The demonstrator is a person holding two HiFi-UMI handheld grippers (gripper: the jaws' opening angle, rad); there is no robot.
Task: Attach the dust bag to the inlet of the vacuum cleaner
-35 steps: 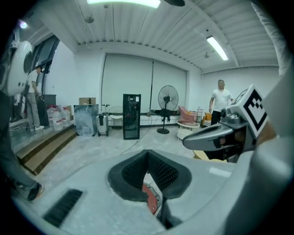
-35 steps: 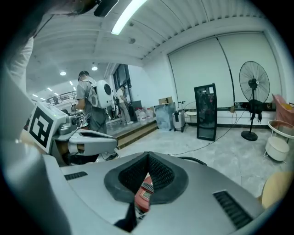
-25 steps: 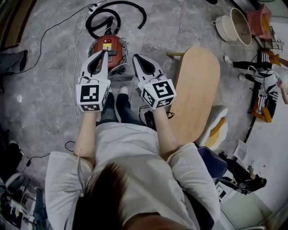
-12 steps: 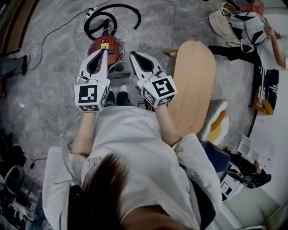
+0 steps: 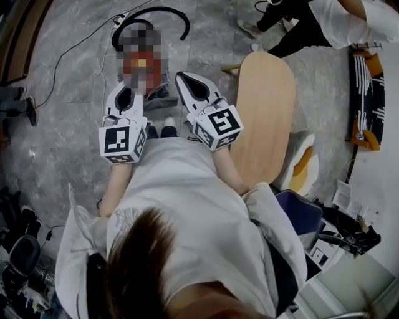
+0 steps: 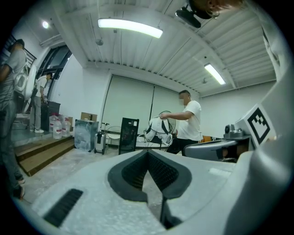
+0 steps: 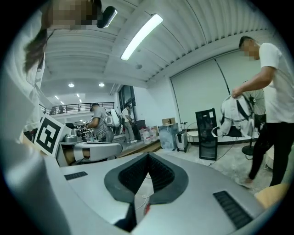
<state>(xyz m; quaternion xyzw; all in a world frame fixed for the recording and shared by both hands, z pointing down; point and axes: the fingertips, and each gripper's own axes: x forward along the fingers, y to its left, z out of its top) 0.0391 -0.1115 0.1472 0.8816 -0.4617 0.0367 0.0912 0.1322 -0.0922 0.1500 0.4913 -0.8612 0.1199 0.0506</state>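
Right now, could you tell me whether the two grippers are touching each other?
Apart. The head view shows the left gripper and right gripper side by side, with a clear gap between them.

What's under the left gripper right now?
The red vacuum cleaner on the floor, its near end covered by the left gripper; black hose beyond. Its inlet cannot be seen.

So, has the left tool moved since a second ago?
Yes. The left tool has drawn back toward the person, away from the red vacuum cleaner on the floor.
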